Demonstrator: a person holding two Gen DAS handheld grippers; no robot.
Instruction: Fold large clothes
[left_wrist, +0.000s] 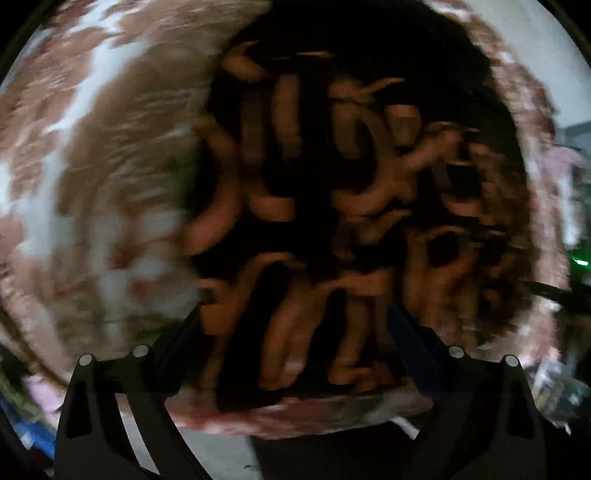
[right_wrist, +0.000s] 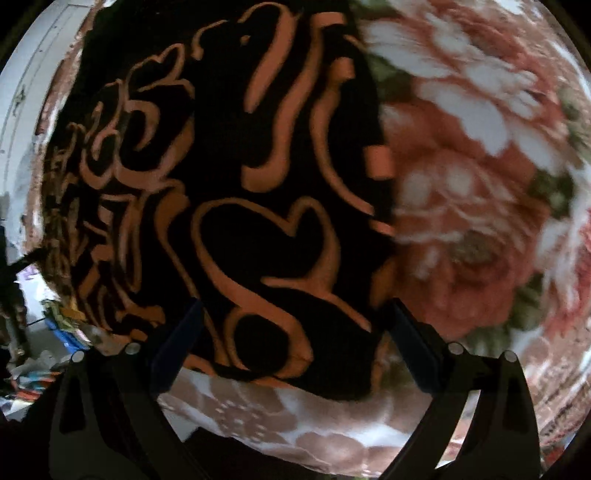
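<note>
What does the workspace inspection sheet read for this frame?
Surface: floral cover, pink and white flowers.
Job's things: black garment with orange pattern, lying on the cover.
Clutter: mixed items at the far edge, too blurred to name.
Grippers: left gripper and right gripper both open over the garment, fingers apart.
Cables: nothing seen.
Surroundings: pale wall; left view motion-blurred.
</note>
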